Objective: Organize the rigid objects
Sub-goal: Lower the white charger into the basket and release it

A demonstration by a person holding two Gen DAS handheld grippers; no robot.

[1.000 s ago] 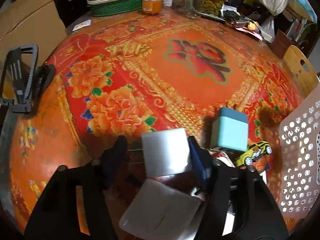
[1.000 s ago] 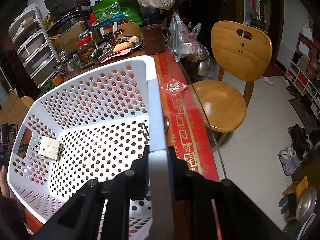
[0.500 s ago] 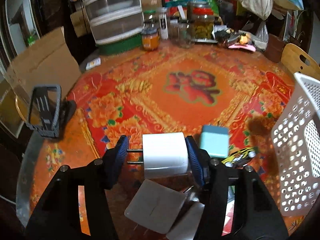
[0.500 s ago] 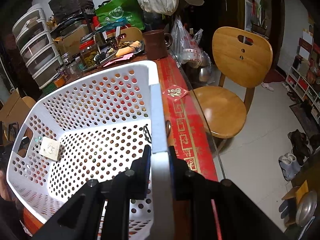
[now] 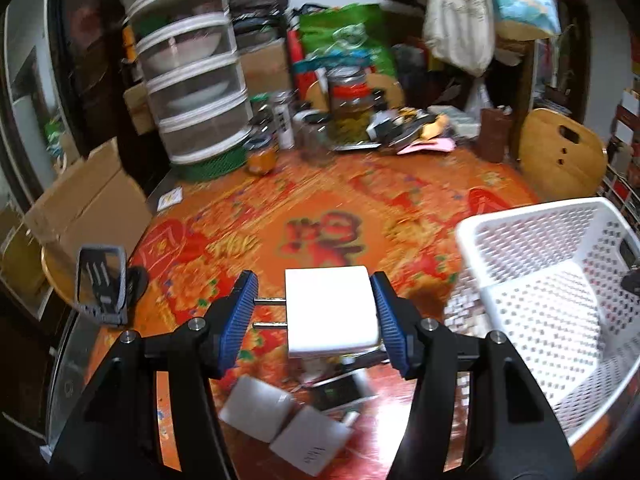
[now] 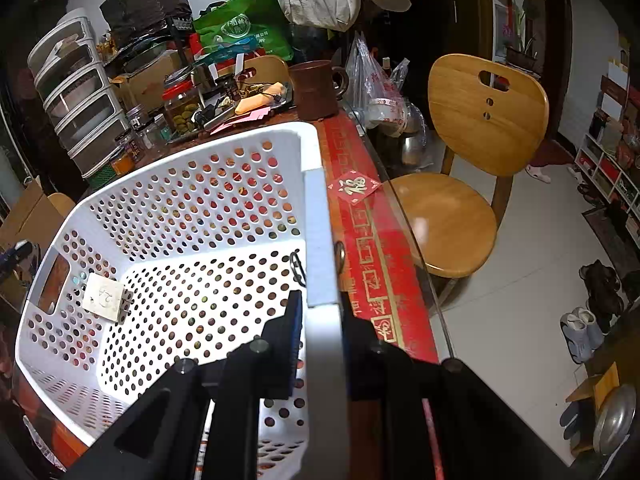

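My left gripper point(image 5: 312, 314) is shut on a white plug adapter point(image 5: 331, 309), its two metal prongs pointing left, held well above the red floral table. More white adapters point(image 5: 256, 408) lie on the table below it. The white perforated basket point(image 5: 520, 216) stands to the right. My right gripper point(image 6: 320, 320) is shut on the basket's rim point(image 6: 316, 216) at its right side. Inside the basket lies one white adapter point(image 6: 105, 297).
A dark phone stand point(image 5: 102, 284) sits at the table's left edge. Jars, a stacked drawer unit point(image 5: 188, 92) and clutter line the far side. A wooden chair point(image 6: 472, 152) stands beyond the table's right edge.
My left gripper has lifted the white adapter up off the table and tilted upward, so the basket has come into view at the right. The right gripper has kept its hold on the basket rim.
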